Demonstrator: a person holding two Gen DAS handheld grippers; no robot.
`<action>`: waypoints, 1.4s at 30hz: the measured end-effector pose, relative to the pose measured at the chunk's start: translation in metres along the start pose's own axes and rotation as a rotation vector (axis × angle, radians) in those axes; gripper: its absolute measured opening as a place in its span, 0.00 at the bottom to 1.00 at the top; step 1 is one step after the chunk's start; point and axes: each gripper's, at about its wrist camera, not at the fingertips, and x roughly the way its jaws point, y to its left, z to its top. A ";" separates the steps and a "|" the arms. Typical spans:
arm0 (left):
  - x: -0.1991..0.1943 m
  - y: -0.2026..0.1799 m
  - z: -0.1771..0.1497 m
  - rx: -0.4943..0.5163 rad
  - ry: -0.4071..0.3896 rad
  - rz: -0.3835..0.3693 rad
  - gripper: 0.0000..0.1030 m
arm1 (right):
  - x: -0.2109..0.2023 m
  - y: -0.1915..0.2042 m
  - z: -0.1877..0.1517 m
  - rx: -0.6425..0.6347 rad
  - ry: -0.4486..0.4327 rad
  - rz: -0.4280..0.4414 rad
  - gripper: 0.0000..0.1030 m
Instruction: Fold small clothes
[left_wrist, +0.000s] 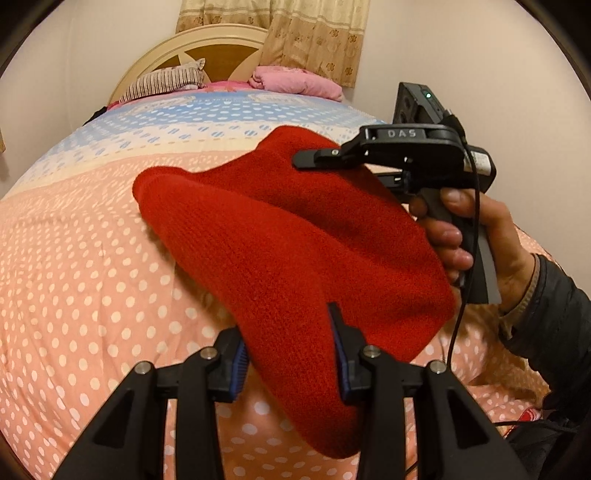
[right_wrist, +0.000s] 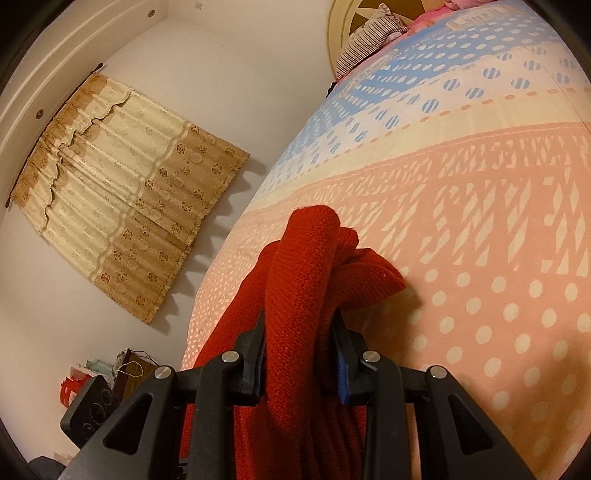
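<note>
- Two grippers hold one red knitted garment (left_wrist: 295, 236) above the pink polka-dot bedspread (left_wrist: 92, 277).
- Left gripper (left_wrist: 291, 354): jaws clamped on the garment's near edge.
- Right gripper (right_wrist: 299, 354): jaws clamped on a bunched fold; a hand (left_wrist: 476, 236) grips its handle, right of the garment.

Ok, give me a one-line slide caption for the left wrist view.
Red knit garment held above a polka-dot bedspread between the left gripper and the hand-held right gripper.
</note>
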 end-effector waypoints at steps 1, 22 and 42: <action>0.001 0.000 -0.001 -0.001 0.003 0.001 0.40 | 0.000 -0.001 0.000 0.002 0.000 -0.002 0.29; 0.004 -0.003 -0.013 0.007 0.020 0.047 0.73 | -0.003 -0.031 -0.007 0.065 -0.003 -0.079 0.29; -0.040 0.002 0.017 0.060 -0.164 0.183 0.99 | -0.070 0.028 -0.023 -0.123 -0.218 -0.223 0.50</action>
